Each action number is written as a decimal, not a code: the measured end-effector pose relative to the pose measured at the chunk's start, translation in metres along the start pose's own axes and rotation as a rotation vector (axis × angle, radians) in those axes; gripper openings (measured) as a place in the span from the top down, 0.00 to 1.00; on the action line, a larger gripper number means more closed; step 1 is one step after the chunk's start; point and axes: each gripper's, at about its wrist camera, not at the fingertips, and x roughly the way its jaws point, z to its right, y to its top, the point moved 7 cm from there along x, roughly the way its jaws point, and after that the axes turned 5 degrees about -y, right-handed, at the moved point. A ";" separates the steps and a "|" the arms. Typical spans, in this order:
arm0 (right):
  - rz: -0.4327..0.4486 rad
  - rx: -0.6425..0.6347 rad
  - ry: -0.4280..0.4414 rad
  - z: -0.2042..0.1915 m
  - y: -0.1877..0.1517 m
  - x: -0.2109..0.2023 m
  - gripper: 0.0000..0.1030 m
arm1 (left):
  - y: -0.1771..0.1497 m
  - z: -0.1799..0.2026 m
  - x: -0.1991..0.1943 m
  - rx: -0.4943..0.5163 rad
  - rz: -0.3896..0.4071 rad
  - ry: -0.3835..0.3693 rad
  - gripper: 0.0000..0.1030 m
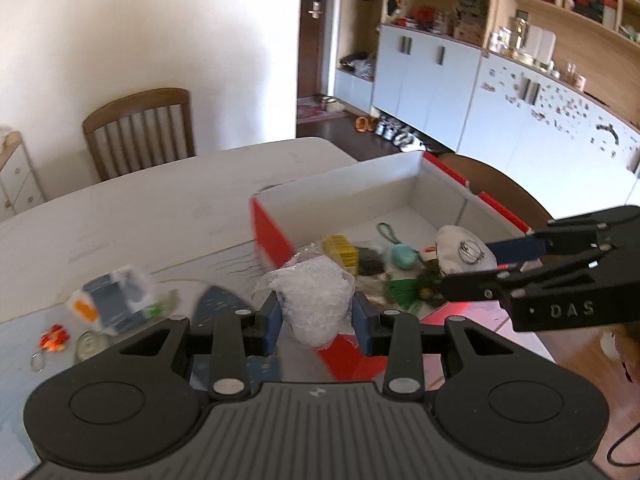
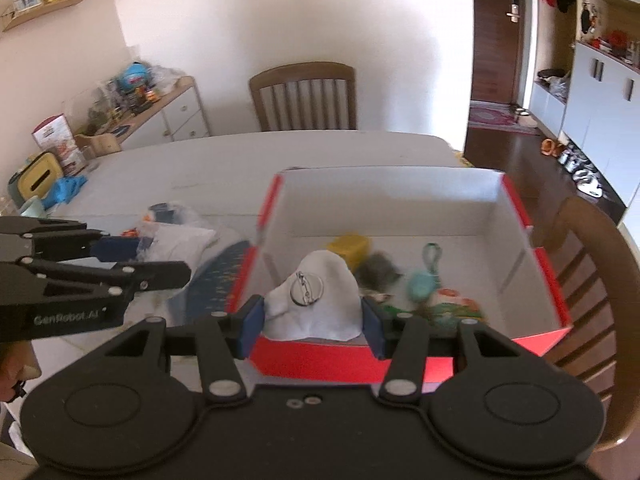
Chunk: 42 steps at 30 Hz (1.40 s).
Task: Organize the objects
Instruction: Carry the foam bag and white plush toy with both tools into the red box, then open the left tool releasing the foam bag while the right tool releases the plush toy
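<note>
While grippers hold items, chair [image 2: 304, 96] behind table [image 2: 240, 160], box [image 2: 552, 280] cluttered.

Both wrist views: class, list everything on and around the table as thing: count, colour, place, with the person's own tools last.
Box: one, red outside, white inside, on the table.
Yellow block: one, in the box.
Teal keyring pouch: one, in the box.
Table: one, pale.
Chairs: two, brown wood, at the far side and the box's right.
Clear bag of white bits: one, in left tongs.
White cloth piece with metal pin: one, in right tongs.
</note>
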 end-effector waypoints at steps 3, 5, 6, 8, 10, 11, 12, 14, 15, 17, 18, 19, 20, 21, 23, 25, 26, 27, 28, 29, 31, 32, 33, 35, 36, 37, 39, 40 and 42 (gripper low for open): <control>-0.004 -0.001 -0.022 0.021 0.002 0.004 0.51 | 0.006 0.016 0.015 0.020 -0.013 -0.011 0.65; -0.010 0.001 -0.031 0.034 0.004 0.009 0.51 | 0.010 0.027 0.027 0.034 -0.026 -0.018 0.65; -0.013 0.004 -0.035 0.040 0.005 0.012 0.51 | 0.012 0.031 0.033 0.041 -0.032 -0.020 0.65; -0.020 0.007 -0.042 0.050 0.008 0.019 0.51 | 0.015 0.039 0.043 0.051 -0.042 -0.024 0.65; -0.028 0.011 -0.049 0.062 0.011 0.026 0.51 | 0.020 0.046 0.055 0.058 -0.054 -0.026 0.65; -0.034 0.013 -0.051 0.067 0.013 0.031 0.51 | 0.021 0.048 0.059 0.059 -0.060 -0.024 0.65; -0.039 0.013 -0.051 0.071 0.014 0.035 0.51 | 0.022 0.051 0.065 0.063 -0.065 -0.023 0.65; -0.048 0.014 -0.052 0.079 0.018 0.044 0.51 | 0.025 0.055 0.075 0.071 -0.077 -0.019 0.65; -0.054 0.014 -0.054 0.082 0.019 0.049 0.51 | 0.027 0.057 0.080 0.074 -0.086 -0.016 0.65; -0.069 0.011 -0.055 0.086 0.022 0.061 0.51 | 0.028 0.060 0.089 0.077 -0.099 -0.015 0.65; -0.077 0.010 -0.056 0.087 0.024 0.067 0.51 | 0.028 0.061 0.093 0.078 -0.105 -0.011 0.65; -0.086 0.010 -0.056 0.089 0.025 0.072 0.51 | 0.029 0.063 0.098 0.081 -0.113 -0.008 0.65; -0.094 0.013 -0.056 0.092 0.026 0.079 0.51 | 0.029 0.064 0.102 0.081 -0.120 -0.007 0.65; -0.102 0.015 -0.053 0.094 0.028 0.085 0.51 | 0.029 0.066 0.106 0.081 -0.126 -0.005 0.65; -0.123 0.023 -0.051 0.096 0.030 0.097 0.51 | 0.030 0.068 0.115 0.082 -0.141 -0.005 0.65; -0.138 0.025 -0.050 0.099 0.031 0.106 0.51 | 0.031 0.069 0.123 0.078 -0.155 -0.004 0.65; -0.148 0.028 -0.048 0.099 0.031 0.111 0.51 | 0.032 0.070 0.127 0.079 -0.164 -0.008 0.65; -0.154 0.029 -0.049 0.099 0.031 0.115 0.51 | 0.031 0.071 0.131 0.082 -0.176 -0.014 0.65; -0.161 0.026 -0.048 0.099 0.031 0.118 0.51 | 0.031 0.070 0.134 0.083 -0.186 -0.015 0.65; -0.173 0.019 -0.046 0.097 0.030 0.123 0.51 | 0.031 0.069 0.138 0.083 -0.196 -0.013 0.65; -0.192 0.009 -0.042 0.096 0.030 0.131 0.51 | 0.029 0.069 0.147 0.074 -0.227 -0.022 0.65; -0.200 0.004 -0.041 0.096 0.029 0.134 0.51 | 0.028 0.068 0.151 0.071 -0.236 -0.025 0.65; -0.204 0.005 -0.045 0.096 0.029 0.137 0.51 | 0.027 0.068 0.154 0.072 -0.246 -0.024 0.65; -0.223 0.024 -0.045 0.099 0.027 0.142 0.51 | 0.025 0.069 0.162 0.077 -0.268 -0.029 0.65; -0.234 0.033 -0.036 0.100 0.026 0.144 0.51 | 0.025 0.070 0.165 0.081 -0.276 -0.030 0.65; -0.242 0.034 -0.034 0.100 0.025 0.145 0.51 | 0.024 0.070 0.168 0.083 -0.291 -0.032 0.65; -0.263 0.027 -0.033 0.100 0.023 0.148 0.51 | 0.022 0.071 0.175 0.083 -0.317 -0.035 0.65; -0.272 0.027 -0.030 0.099 0.023 0.150 0.51 | 0.020 0.071 0.178 0.081 -0.334 -0.036 0.65; -0.293 0.022 -0.036 0.097 0.022 0.153 0.51 | 0.019 0.071 0.183 0.077 -0.351 -0.034 0.65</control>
